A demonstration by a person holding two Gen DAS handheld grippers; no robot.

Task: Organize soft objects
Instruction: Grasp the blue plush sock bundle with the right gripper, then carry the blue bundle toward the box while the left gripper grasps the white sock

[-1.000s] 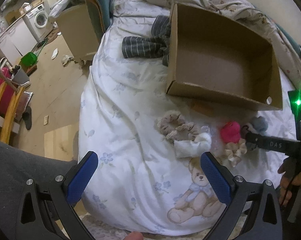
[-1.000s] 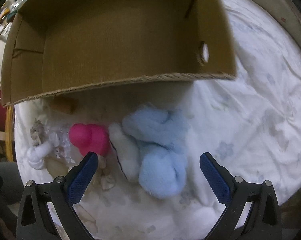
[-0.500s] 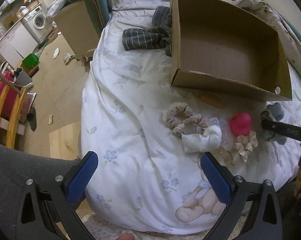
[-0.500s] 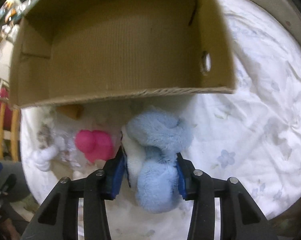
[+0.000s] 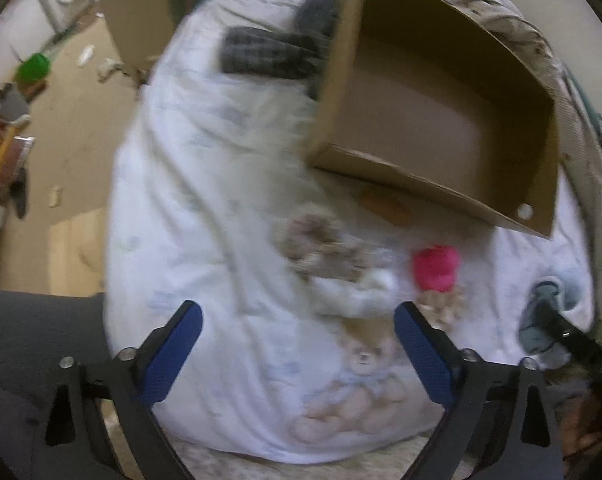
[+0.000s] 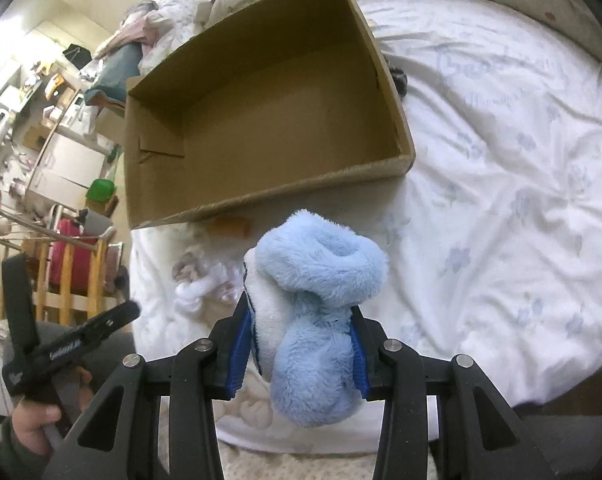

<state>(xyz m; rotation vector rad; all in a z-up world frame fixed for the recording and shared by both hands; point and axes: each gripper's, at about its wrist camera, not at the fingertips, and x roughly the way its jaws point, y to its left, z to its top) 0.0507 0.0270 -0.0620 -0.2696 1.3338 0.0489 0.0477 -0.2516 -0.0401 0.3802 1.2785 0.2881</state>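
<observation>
Right wrist view: your right gripper (image 6: 299,354) has its fingers clamped on the blue plush (image 6: 315,312), which is off the bed (image 6: 501,184) and just short of the near wall of the cardboard box (image 6: 261,120). The box looks empty. Carry the plush over that near wall before letting go; aim for the box's middle so it doesn't catch the rim and roll back out. Squeeze stays narrow till it's above the box floor, since plush is squashy and can slip.

Your left gripper (image 5: 297,350) has fingers wide but closing, nothing between them, hanging on the near side of the box over the white soft piece (image 5: 353,294). The pink toy (image 5: 437,268) and beige scrunchies (image 5: 321,248) lie between that and the box. Frame is blurred; settle it before pinching.
</observation>
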